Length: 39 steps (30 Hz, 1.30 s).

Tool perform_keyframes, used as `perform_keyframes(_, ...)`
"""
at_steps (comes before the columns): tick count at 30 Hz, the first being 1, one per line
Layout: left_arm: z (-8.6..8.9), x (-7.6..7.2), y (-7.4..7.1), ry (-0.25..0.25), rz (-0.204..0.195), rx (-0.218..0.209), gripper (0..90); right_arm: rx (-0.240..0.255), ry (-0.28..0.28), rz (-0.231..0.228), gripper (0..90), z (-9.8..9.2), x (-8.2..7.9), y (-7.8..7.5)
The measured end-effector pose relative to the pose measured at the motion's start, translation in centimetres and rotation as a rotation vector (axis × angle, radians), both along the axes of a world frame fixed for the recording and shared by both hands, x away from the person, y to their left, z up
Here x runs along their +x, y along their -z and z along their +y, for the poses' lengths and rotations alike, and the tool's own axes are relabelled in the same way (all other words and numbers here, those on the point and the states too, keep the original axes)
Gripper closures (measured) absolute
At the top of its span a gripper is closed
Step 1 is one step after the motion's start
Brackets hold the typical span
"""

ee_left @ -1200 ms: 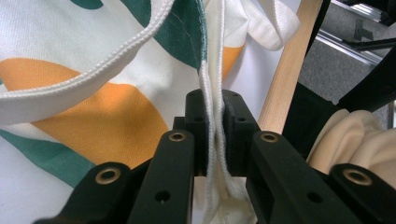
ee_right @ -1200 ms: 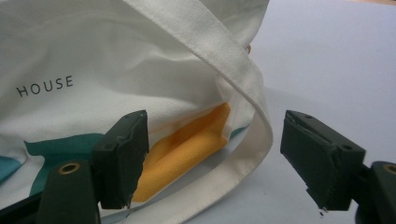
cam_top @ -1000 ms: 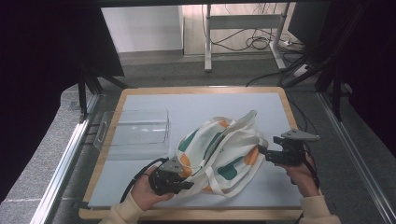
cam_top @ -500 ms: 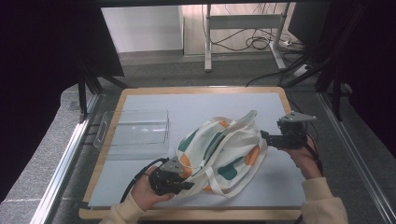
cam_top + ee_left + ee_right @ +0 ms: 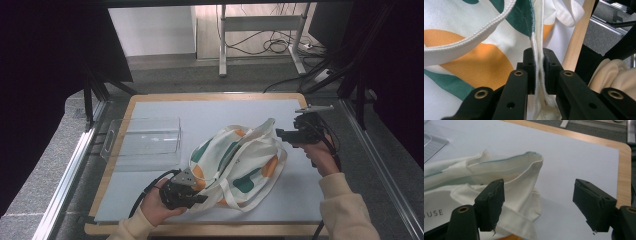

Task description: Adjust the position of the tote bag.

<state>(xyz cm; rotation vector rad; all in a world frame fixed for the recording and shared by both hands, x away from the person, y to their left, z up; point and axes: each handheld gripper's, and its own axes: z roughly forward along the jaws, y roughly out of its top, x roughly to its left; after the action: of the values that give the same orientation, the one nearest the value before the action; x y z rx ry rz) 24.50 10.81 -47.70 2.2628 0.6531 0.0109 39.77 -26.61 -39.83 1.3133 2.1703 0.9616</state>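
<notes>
The cream cloth tote bag with green and orange patches (image 5: 235, 162) is lying mid-surface (image 5: 210, 112) — left tool (image 5: 186, 192) is clamping its cream strap (image 5: 538, 62); right tool (image 5: 281, 134) is hovering beside it — jaws wide, holding nothing.

I see grey floor (image 5: 165, 65) beyond the tabletop (image 5: 210, 96), a white wall panel (image 5: 150, 27) far left, a metal stand (image 5: 260, 22) and cables (image 5: 272, 46) far right.

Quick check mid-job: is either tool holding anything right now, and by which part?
The left tool is shut on the tote bag, pinching its white strap. The right tool is open and holds nothing.
</notes>
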Motion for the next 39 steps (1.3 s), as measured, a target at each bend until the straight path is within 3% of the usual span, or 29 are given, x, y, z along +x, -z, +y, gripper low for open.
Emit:
perform_keyframes(5, 0.0, 0.0, 0.0, -0.001, -0.002, 0.002, 83.0, -0.007, 0.035, 0.035, 25.4, 0.9, 0.9, -0.1)
perform_keyframes(13, -0.1, -0.2, 0.0, 0.0, -0.009, 0.005, 83.0, 0.042, 0.134, 0.108, 23.8, 2.8, 2.1, 0.1)
perform_keyframes(20, -0.1, -0.2, 0.0, 0.003, -0.012, 0.009, 83.0, 0.132, 0.247, 0.184, 24.8, 4.3, 3.7, 0.8)
perform_keyframes(26, -0.1, -0.2, 0.0, 0.007, -0.019, 0.012, 83.0, 0.125, 0.27, 0.193, 25.6, 5.2, 4.4, 1.2)
perform_keyframes(35, -0.2, -0.3, 0.1, 0.005, -0.02, 0.014, 83.0, 0.173, 0.317, 0.206, 25.7, 5.9, 5.2, 1.1)
perform_keyframes(39, -0.2, -0.4, 0.0, 0.006, -0.022, 0.017, 83.0, 0.158, 0.315, 0.214, 26.8, 6.3, 5.3, 1.5)
